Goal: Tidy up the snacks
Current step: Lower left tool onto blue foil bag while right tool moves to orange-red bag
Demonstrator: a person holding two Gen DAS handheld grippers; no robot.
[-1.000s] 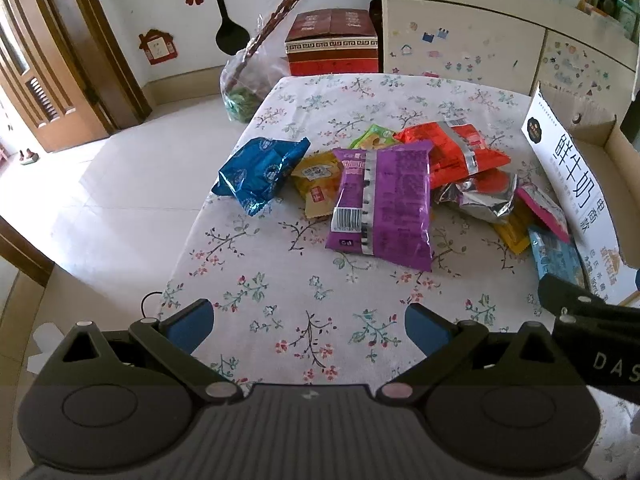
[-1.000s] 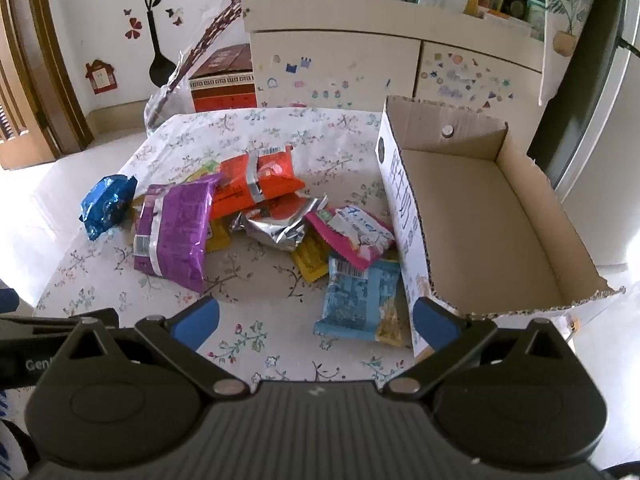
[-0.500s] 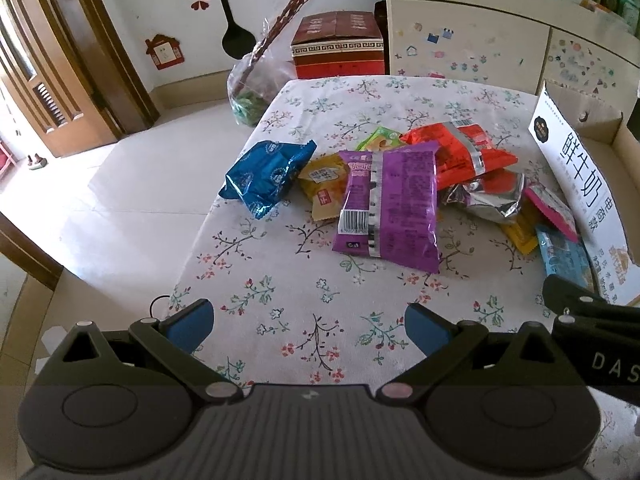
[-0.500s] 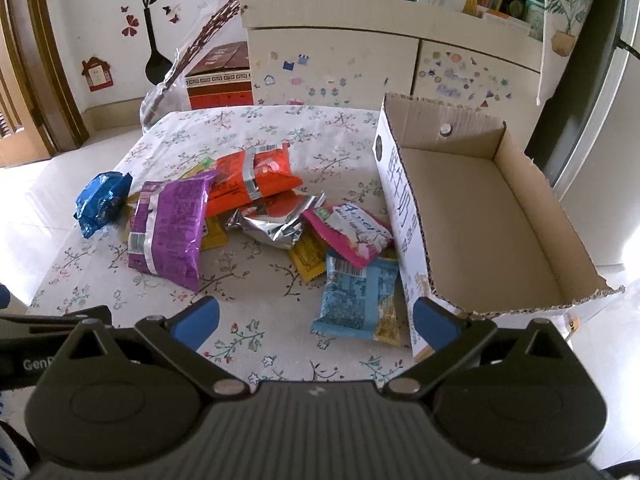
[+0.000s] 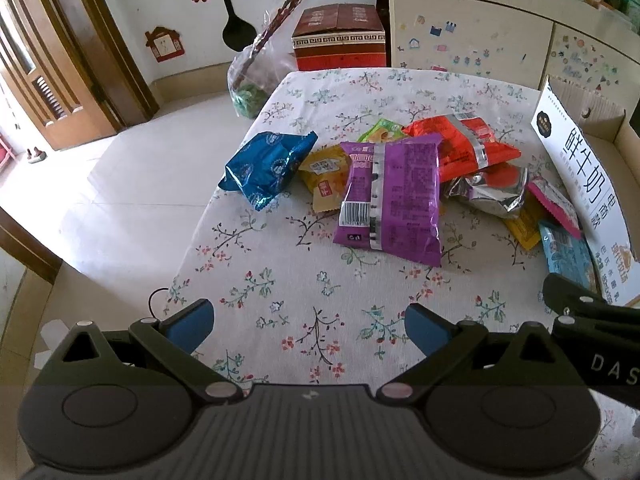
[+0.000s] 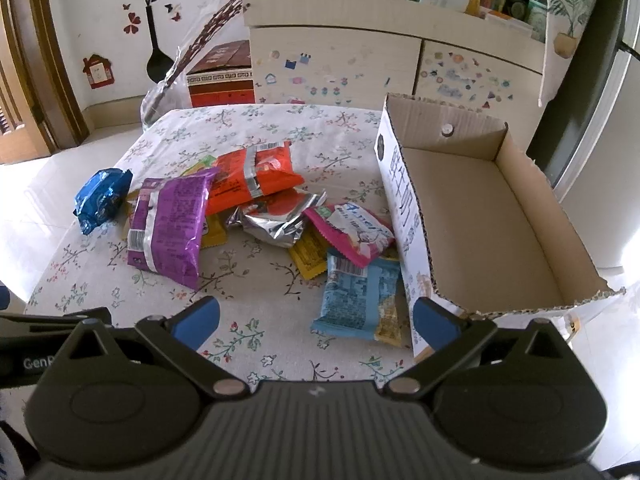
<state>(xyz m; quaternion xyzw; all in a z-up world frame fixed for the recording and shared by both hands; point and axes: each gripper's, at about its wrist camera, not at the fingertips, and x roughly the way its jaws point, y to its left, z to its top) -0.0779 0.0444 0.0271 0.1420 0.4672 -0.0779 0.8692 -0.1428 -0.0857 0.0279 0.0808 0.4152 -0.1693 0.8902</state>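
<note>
The tablecloth (image 5: pixel 304 288) was white with small floral sprigs. Snack packets were purple (image 5: pixel 390 196), orange-red (image 6: pixel 256 180), shiny blue (image 5: pixel 266 168), silver (image 6: pixel 272 226) and light blue (image 6: pixel 360 300).

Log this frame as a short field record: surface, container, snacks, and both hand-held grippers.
surface: floral tablecloth
container: cardboard box, open top, nothing inside, at the table's right side
snacks: all loose on the cloth, none in the box
nearest box: light blue packet
topmost in pile: purple bag, orange bag
apart at left: dark blue bag
left hand-held gripper: open, holding nothing
right hand-held gripper: open, holding nothing
</note>
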